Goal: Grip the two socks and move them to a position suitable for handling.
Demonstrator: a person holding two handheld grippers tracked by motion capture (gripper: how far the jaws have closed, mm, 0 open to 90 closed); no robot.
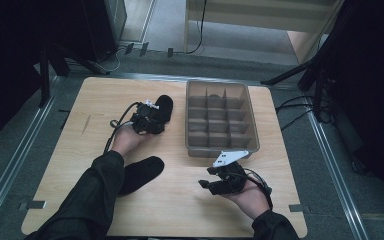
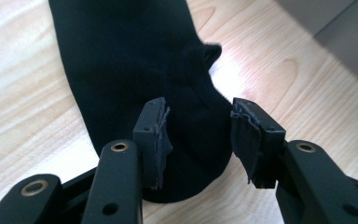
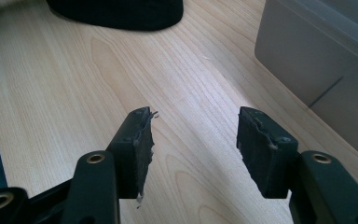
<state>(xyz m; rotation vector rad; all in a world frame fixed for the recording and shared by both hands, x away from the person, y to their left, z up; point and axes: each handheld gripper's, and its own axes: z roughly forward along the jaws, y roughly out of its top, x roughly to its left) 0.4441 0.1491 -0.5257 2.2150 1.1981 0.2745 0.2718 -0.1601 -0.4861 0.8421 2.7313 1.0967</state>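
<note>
Handling, judged from appearance: thin black knitted fabric sock, flat on the pale wood-grain table. Expect light weight, no stiffness, no fragility; limp once lifted, likely to drape and fold. Low slip risk against rubber-padded jaws. Best hold: pinch at the rounded end or along one edge, gathering a small fold between the pads; a bite on the flat middle may catch only the top layer.

Position relative to left gripper: directly beneath and ahead of the jaws. Rounded end of the sock between the two pads in the left gripper view, remainder extending away toward the top of that view. Jaws parted to a moderate gap, straddling the fabric, nothing clamped. Contact between pads and fabric not determinable. In the high view, left gripper at the table's middle left, sock protruding beyond it toward the grey plastic tray with divided compartments.

Right gripper: jaws wide apart, empty, above bare table, just beside the tray wall.

Second dark sock-like item near the left forearm, well apart from both grippers.
</note>
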